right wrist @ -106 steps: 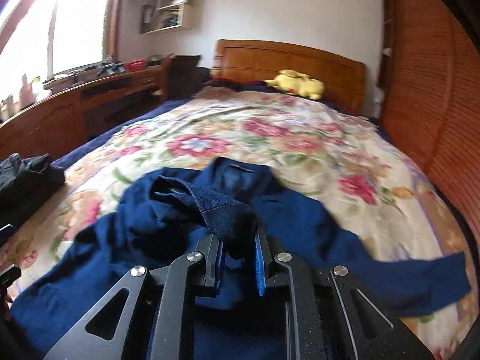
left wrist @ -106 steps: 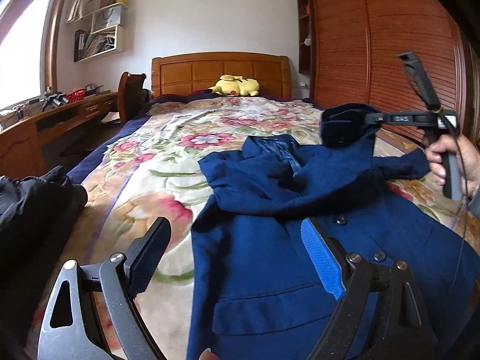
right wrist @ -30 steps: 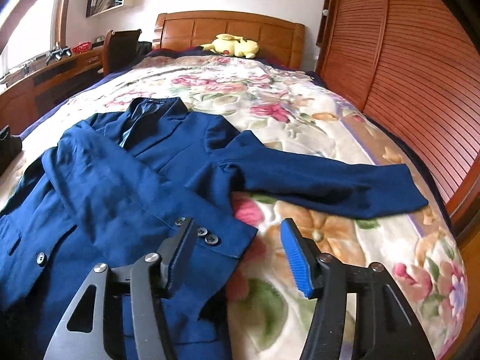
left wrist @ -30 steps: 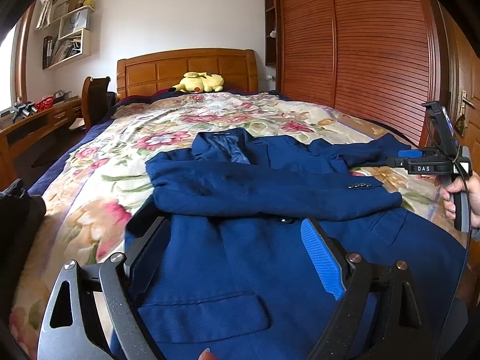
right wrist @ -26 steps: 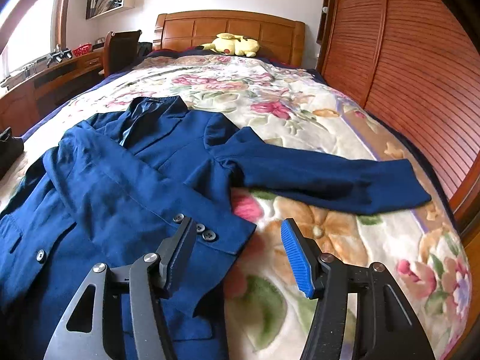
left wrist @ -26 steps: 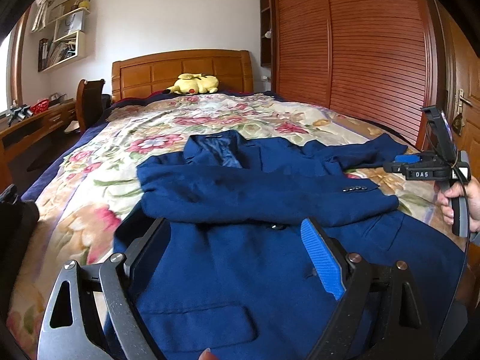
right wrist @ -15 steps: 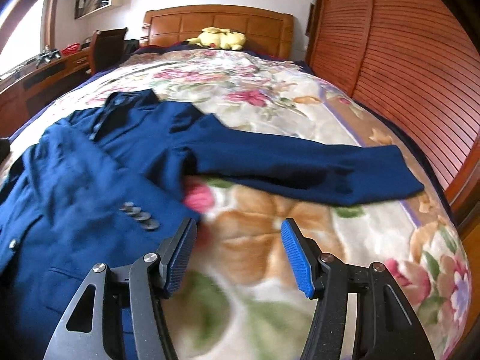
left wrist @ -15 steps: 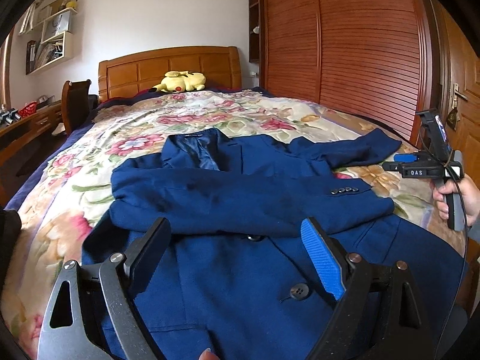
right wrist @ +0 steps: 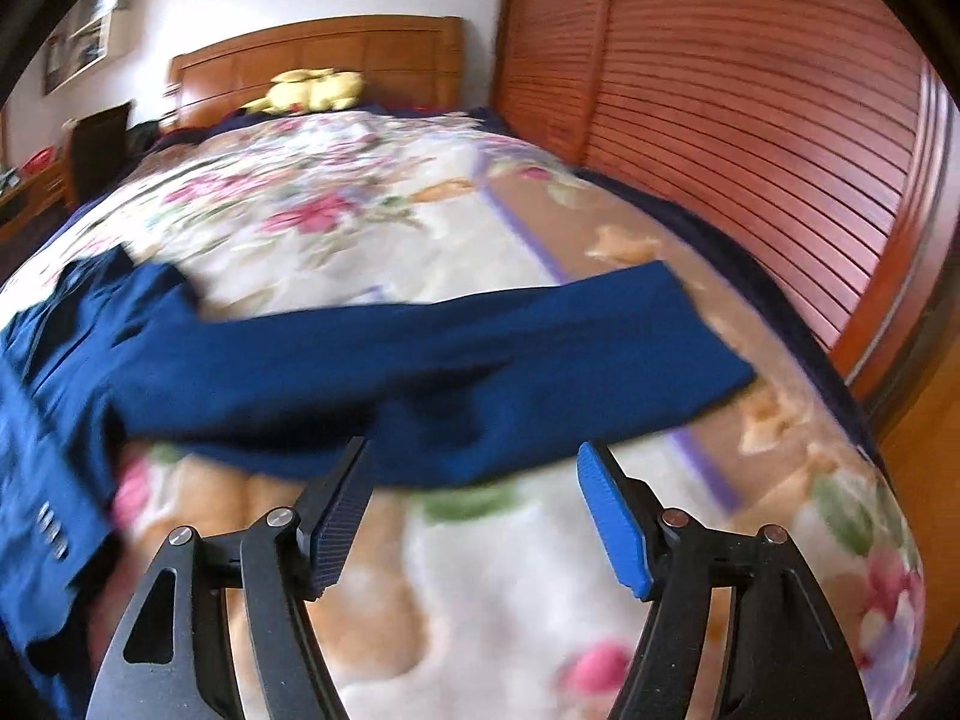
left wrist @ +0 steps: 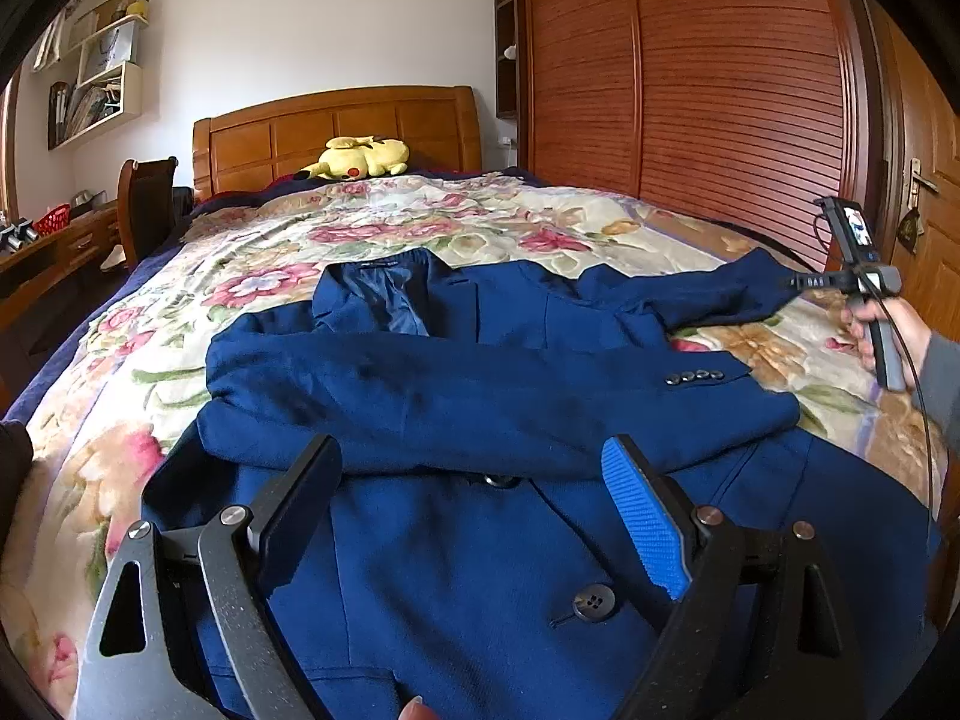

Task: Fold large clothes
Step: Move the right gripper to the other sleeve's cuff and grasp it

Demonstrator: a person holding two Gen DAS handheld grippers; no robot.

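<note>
A dark blue jacket (left wrist: 468, 552) lies face up on the floral bedspread (left wrist: 180, 336). One sleeve (left wrist: 456, 396) is folded across its chest, cuff buttons to the right. The other sleeve (right wrist: 420, 360) stretches out flat toward the wardrobe side. My left gripper (left wrist: 474, 510) hovers open over the jacket's lower front, nothing between its fingers. My right gripper (right wrist: 474, 516) hangs just short of the outstretched sleeve, its jaws opening and empty. In the left wrist view the right gripper (left wrist: 804, 282) is held by a hand at that sleeve's cuff end.
A yellow plush toy (left wrist: 360, 157) lies by the wooden headboard (left wrist: 336, 132). Slatted wooden wardrobe doors (left wrist: 690, 72) run close along the bed's right side. A chair (left wrist: 144, 204) and a desk (left wrist: 36, 258) stand at the left. Dark clothing (left wrist: 12, 450) sits at the left edge.
My right gripper has let go of the folded sleeve, swung right to the outstretched sleeve and widened its jaws. The left gripper drifted slightly right over the jacket, still open.
</note>
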